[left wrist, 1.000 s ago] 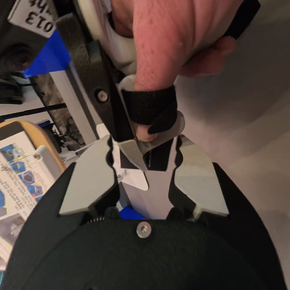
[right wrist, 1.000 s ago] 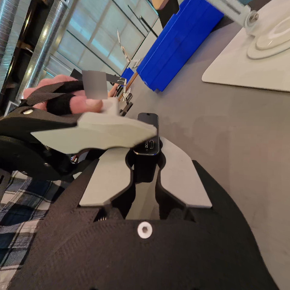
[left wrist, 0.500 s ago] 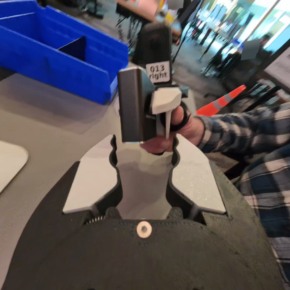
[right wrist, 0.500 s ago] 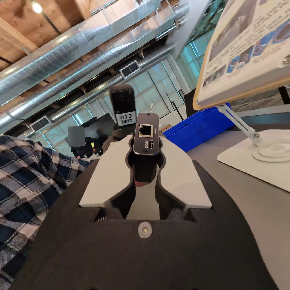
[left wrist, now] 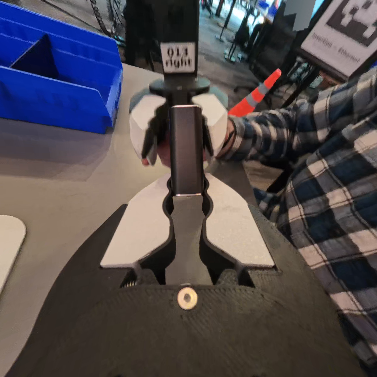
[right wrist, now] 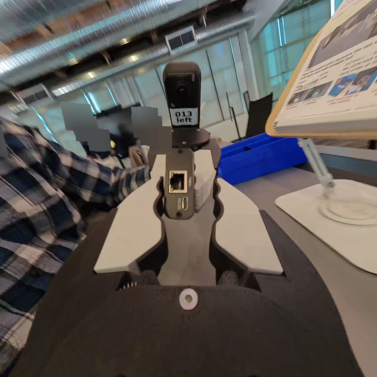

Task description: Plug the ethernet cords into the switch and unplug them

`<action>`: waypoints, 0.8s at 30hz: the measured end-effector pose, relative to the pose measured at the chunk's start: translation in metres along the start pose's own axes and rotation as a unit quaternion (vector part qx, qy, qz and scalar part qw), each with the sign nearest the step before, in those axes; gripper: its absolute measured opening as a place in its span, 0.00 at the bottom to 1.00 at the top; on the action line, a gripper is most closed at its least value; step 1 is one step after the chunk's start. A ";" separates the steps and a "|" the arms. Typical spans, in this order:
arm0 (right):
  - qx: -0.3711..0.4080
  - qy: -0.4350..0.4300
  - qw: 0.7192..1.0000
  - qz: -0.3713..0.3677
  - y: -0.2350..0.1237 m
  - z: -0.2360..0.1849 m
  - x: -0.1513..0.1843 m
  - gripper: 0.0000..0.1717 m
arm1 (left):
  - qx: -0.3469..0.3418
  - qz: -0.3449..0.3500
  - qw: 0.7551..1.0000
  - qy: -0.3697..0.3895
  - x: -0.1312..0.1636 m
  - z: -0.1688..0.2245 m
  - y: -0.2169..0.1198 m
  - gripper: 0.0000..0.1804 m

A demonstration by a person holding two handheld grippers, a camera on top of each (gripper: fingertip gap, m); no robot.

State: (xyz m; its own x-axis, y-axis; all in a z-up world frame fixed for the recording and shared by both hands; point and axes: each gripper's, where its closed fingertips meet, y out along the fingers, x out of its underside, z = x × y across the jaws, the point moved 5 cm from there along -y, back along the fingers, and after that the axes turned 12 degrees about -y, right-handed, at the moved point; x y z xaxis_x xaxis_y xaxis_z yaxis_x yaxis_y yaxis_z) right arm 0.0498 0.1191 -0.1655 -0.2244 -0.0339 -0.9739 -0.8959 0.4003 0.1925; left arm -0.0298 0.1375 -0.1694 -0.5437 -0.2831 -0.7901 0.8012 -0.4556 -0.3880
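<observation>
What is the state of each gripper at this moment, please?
Left gripper: closed on one end of the dark switch.
Right gripper: open; the switch stands between its fingers, with a gap on one side.

Black claw (left wrist: 187, 183) bodies, grey fingers (left wrist: 146, 222), plaid sleeve (left wrist: 285, 130).

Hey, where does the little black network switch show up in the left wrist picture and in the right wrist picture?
Left wrist view: the switch stands upright at centre, its near end gripped between the left claw's fingertips.
Right wrist view: the switch sits at centre, port end facing the camera, between the right claw's spread fingers, with a gap on its right side.
Shared landmark: the blue bin on the table.
</observation>
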 end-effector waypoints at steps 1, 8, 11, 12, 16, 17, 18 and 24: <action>0.005 -0.025 1.000 -0.019 -0.002 -0.001 -0.004 0.30 | -0.006 -0.008 1.000 0.021 0.000 0.000 -0.003 0.13; 0.011 -0.165 0.970 -0.178 -0.007 -0.016 -0.018 0.35 | -0.036 -0.058 0.993 0.091 0.004 -0.002 -0.008 0.13; 0.008 -0.185 0.955 -0.230 -0.005 -0.019 -0.014 0.36 | -0.058 -0.081 0.988 0.120 0.001 0.002 -0.006 0.13; 0.013 -0.190 0.953 -0.236 -0.004 -0.019 -0.014 0.35 | -0.064 -0.095 0.985 0.129 0.000 0.003 -0.005 0.13; 0.016 -0.194 0.944 -0.266 -0.001 -0.018 -0.003 0.23 | -0.091 -0.139 0.975 0.148 -0.003 0.006 -0.001 0.13; 0.008 -0.195 0.943 -0.268 0.000 -0.019 0.000 0.21 | -0.100 -0.151 0.972 0.148 -0.003 0.007 0.000 0.13; 0.002 -0.195 0.943 -0.269 0.001 -0.021 0.002 0.15 | -0.099 -0.170 0.970 0.143 -0.002 0.008 0.001 0.13; -0.048 -0.103 0.988 -0.108 -0.009 -0.018 -0.014 0.14 | -0.134 -0.138 0.973 0.128 -0.023 0.020 -0.003 0.24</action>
State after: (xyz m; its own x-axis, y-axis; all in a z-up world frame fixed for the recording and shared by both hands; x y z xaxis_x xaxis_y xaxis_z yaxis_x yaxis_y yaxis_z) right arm 0.0544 0.0988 -0.1513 0.0491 0.0821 -0.9954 -0.9486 0.3157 -0.0207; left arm -0.0248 0.1280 -0.1408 -0.6941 0.0542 -0.7178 0.6892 -0.2378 -0.6844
